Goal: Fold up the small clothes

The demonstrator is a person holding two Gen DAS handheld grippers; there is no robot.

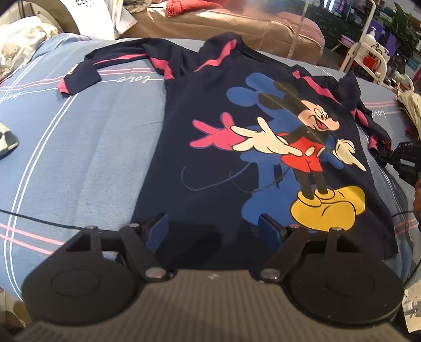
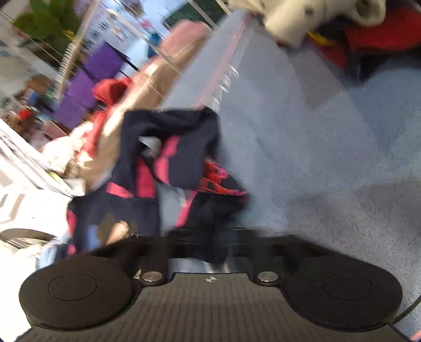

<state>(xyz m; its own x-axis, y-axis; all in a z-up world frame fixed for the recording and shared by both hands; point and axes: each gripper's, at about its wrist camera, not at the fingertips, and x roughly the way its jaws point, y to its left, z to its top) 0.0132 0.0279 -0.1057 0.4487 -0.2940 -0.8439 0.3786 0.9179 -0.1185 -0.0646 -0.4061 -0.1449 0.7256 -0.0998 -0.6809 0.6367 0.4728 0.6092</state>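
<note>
A navy child's sweatshirt (image 1: 210,147) with pink stripes and a Mickey Mouse print lies front up on the blue bedspread (image 1: 79,157). Its left sleeve (image 1: 86,73) is spread out flat; its right sleeve (image 1: 368,118) is bunched. My left gripper (image 1: 213,229) is open over the bottom hem. My right gripper (image 1: 405,157) shows at the right edge by the bunched sleeve. In the blurred right wrist view the bunched sleeve (image 2: 171,163) hangs in front of my right gripper (image 2: 210,236), whose fingers are blurred and hidden by cloth.
A brown padded couch (image 1: 236,21) with a red cloth stands behind the bed. A white rack (image 1: 368,55) with bottles is at the far right. A small dark-and-white item (image 1: 5,139) lies at the left edge. A thin black cable (image 1: 39,218) crosses the bedspread.
</note>
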